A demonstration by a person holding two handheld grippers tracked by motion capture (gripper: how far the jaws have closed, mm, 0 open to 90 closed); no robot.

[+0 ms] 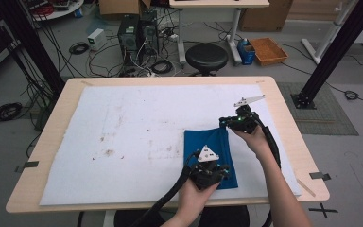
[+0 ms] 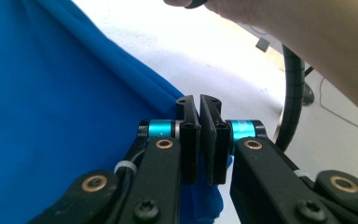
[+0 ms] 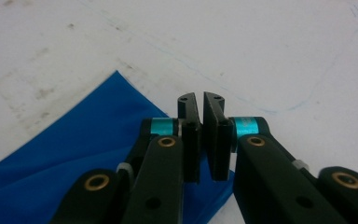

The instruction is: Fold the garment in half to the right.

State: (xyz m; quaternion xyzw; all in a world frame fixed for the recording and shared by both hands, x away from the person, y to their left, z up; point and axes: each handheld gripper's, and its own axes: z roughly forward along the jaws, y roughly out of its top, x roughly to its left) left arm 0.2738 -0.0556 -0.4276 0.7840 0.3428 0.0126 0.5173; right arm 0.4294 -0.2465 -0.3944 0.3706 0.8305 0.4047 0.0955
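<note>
Cloth (image 1: 217,151), blue and folded into a narrow rectangle, lies flat on the white mat (image 1: 132,123) that covers the desk (image 1: 283,118), at about four o'clock from the mat's centre. We see its long axis running from twelve to six o'clock, away from our edge of the desk, leaning slightly toward one o'clock. Our left tool (image 2: 199,100) sits over the cloth's near end at six o'clock, its jaws narrow, a thin slit between them, and nothing is visibly pinched. Our right tool (image 3: 199,98) hangs at the cloth's far right corner, about one o'clock, jaws equally narrow and empty, with the blue corner just under them.
</note>
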